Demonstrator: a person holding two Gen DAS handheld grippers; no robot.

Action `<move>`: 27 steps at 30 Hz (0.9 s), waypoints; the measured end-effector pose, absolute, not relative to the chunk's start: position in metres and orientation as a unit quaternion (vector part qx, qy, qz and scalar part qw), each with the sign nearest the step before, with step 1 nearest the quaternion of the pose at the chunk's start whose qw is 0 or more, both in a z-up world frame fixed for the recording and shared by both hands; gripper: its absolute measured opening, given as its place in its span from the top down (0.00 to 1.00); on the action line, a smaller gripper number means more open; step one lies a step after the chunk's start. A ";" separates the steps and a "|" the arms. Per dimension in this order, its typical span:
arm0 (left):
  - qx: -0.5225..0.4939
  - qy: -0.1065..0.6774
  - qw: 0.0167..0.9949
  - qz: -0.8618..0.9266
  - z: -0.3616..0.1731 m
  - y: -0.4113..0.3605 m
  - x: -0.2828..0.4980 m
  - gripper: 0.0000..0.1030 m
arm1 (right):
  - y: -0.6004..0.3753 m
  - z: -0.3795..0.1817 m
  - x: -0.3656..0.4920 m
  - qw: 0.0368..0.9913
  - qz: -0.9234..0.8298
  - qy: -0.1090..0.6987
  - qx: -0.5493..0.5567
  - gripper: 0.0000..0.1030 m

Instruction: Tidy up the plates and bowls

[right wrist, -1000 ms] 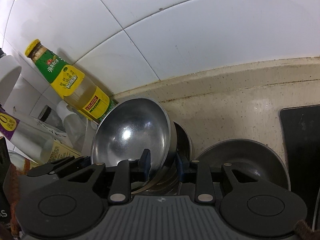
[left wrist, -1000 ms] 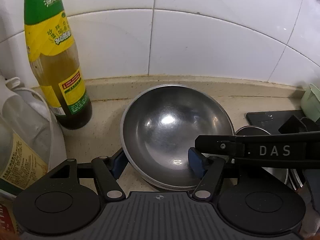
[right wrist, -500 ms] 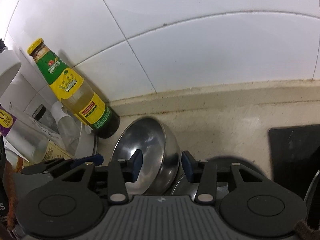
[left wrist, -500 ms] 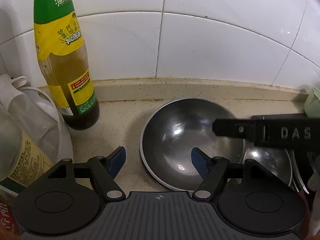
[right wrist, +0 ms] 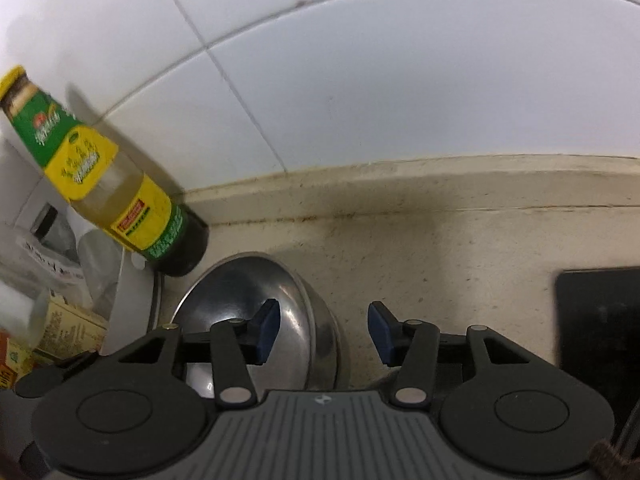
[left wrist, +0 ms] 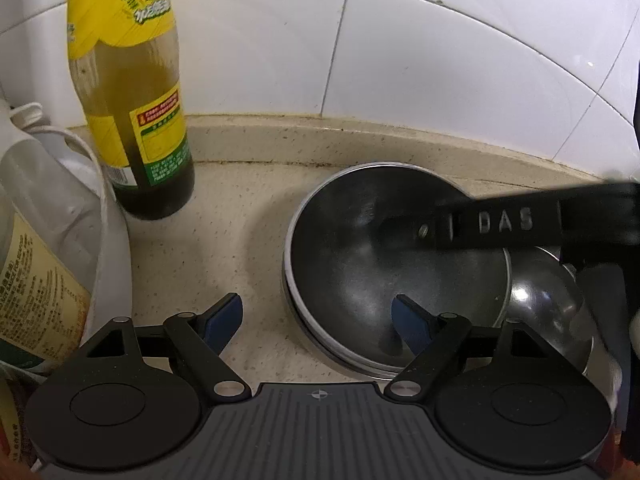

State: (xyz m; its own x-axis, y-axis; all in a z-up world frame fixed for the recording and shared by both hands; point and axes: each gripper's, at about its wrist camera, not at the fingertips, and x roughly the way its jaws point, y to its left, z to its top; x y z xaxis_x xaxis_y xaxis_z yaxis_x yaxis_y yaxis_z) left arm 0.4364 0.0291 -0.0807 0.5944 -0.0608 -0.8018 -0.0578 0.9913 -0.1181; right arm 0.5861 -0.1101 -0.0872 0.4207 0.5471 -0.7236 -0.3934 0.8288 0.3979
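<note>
Left wrist view: stacked steel bowls (left wrist: 360, 248) sit mouth-up; both hand-held grippers (left wrist: 316, 320) (right wrist: 322, 330) gape, holding nothing.

left tool (left wrist: 318, 320): black linkage arms, silver rivets, blue finger pads (left wrist: 224, 318), two round black discs, ribbed grey housing with a crosshair mark.
right tool (right wrist: 323, 332): same black arms, silver rivets, blue pads (right wrist: 267, 330), ribbed grey housing; its black side bar reads "DAS" beside a screw.
</note>
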 end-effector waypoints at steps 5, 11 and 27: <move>-0.071 0.455 0.888 -0.002 -0.084 0.033 0.431 0.17 | -0.094 -0.085 0.578 0.829 0.307 0.465 0.048 0.54; -0.062 0.455 0.888 -0.012 -0.080 0.035 0.412 0.17 | -0.092 -0.082 0.565 0.805 0.336 0.486 0.054 0.54; -0.066 0.445 0.893 -0.019 -0.075 0.048 0.379 0.13 | -0.111 -0.069 0.546 0.797 0.339 0.492 0.083 0.55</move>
State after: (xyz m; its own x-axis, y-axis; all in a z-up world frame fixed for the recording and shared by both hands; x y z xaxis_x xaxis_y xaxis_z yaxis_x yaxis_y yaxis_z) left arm 0.3791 0.0482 -0.0755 0.6027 -0.0932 -0.7925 -0.0247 0.9905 -0.1352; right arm 0.5457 -0.1112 -0.0690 0.2855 0.6223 -0.7289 -0.4590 0.7564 0.4660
